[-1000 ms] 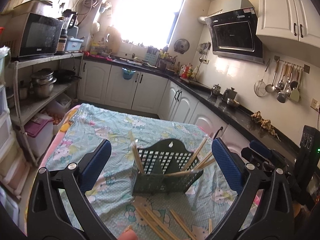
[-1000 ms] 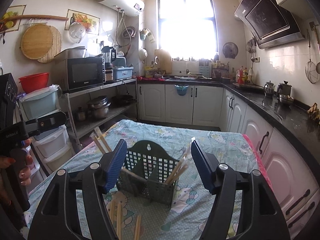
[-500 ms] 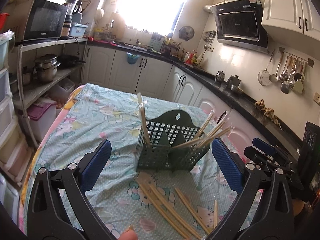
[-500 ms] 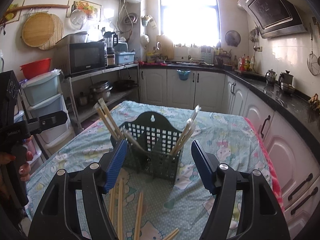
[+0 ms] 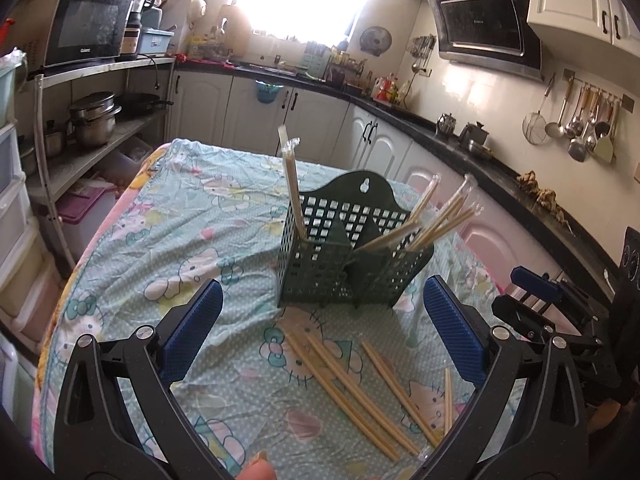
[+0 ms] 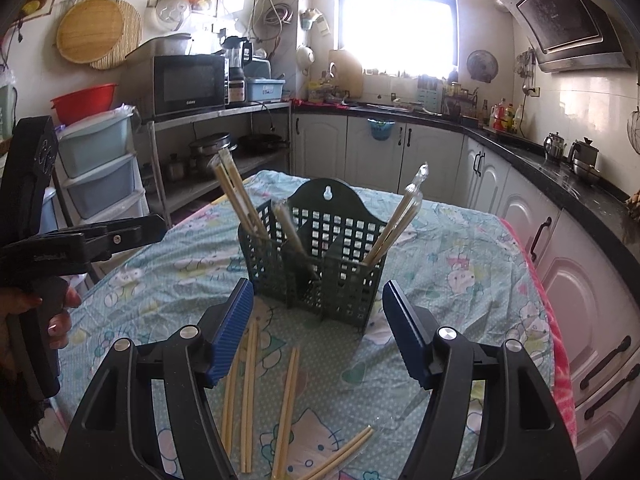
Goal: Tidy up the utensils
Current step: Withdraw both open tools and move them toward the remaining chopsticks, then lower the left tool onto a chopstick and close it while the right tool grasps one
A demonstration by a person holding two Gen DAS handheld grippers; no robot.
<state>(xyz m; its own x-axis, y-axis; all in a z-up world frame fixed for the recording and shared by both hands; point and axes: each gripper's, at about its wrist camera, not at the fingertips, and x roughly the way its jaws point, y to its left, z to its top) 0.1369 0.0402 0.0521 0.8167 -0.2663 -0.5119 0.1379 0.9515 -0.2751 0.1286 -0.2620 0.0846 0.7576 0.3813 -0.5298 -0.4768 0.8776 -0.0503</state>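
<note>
A dark green perforated utensil holder [image 5: 352, 256] [image 6: 320, 264] stands on the cartoon-print tablecloth [image 5: 180, 240], with several wrapped chopstick pairs [image 5: 294, 188] [image 6: 396, 220] leaning in its compartments. More wrapped chopsticks [image 5: 348, 384] [image 6: 248, 384] lie loose on the cloth in front of it. My left gripper [image 5: 320, 328] hovers open just above those loose pairs, nothing between its blue pads. Over the same pile, my right gripper [image 6: 318, 328] is open and holds nothing. Each gripper shows at the edge of the other's view.
A person's hand [image 6: 60, 312] grips the left tool's handle. White cabinets and a black counter [image 5: 500, 168] run along the right; a metal shelf with pots and a microwave [image 5: 88, 24] stands left. The table edge [image 6: 548, 320] drops off to the right.
Both grippers have sunk and tipped down toward the table. The holder now sits higher in each view and the loose chopsticks in front of it have come into full sight.
</note>
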